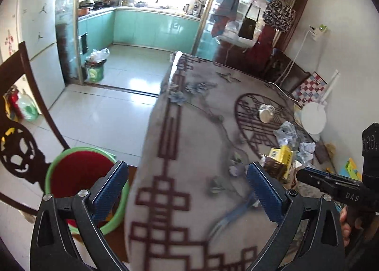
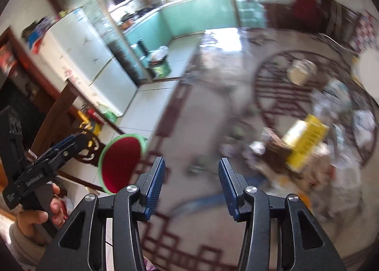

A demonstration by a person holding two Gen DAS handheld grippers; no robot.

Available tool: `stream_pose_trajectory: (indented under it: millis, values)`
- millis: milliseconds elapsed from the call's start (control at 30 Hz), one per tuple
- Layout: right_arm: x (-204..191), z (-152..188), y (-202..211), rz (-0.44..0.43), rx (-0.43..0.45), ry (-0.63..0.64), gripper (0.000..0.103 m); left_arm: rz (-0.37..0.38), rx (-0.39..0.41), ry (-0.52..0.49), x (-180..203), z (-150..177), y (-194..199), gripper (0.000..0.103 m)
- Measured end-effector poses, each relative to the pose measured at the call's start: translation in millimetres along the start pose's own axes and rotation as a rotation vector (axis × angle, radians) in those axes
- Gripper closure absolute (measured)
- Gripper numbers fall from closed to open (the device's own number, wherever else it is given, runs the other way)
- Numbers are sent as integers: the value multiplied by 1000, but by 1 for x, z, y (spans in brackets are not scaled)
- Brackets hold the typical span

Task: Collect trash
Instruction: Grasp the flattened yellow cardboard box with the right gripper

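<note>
We are working in a home dining area opening onto a kitchen. Ahead of the left gripper [image 1: 187, 188], teal cabinets [image 1: 154, 25] are lining a sunlit kitchen; a white refrigerator [image 1: 40, 34] is standing to its left. A patterned tablecloth [image 1: 189, 140] is covering the table beneath it, and bags [image 1: 279, 16] are hanging on the wall ahead-right.

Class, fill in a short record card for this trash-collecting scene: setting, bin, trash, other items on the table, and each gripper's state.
setting: table with patterned cloth, kitchen beyond
bin: green bucket with red liner, on the floor beside the table's edge
trash: yellow box and crumpled paper piled on the table's far right
other items: white cup lying on its side; white round object near the wall
left gripper: open, empty
right gripper: open, empty
</note>
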State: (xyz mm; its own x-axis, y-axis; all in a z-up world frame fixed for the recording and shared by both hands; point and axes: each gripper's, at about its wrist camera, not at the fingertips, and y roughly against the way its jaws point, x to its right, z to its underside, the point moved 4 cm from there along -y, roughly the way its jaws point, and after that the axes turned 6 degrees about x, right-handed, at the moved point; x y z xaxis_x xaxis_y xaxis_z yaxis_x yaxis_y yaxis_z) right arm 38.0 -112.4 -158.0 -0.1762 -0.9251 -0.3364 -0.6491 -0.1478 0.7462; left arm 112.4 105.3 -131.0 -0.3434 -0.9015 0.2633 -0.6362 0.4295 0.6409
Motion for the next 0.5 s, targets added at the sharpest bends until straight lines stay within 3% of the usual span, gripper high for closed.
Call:
stream_pose_trajectory:
  millis: [133, 267, 367, 500]
  values:
    - [91, -18, 9, 79, -24, -183, 58, 33, -50, 25, 47, 13, -13, 2]
    - [152, -35, -18, 124, -92, -282, 58, 27, -103, 45, 81, 32, -17, 2]
    - [173, -41, -47, 68, -143, -352, 58, 27, -136, 60, 103, 42, -21, 2]
    - [179, -44, -82, 58, -197, -385, 58, 2, -152, 69, 120, 50, -22, 2]
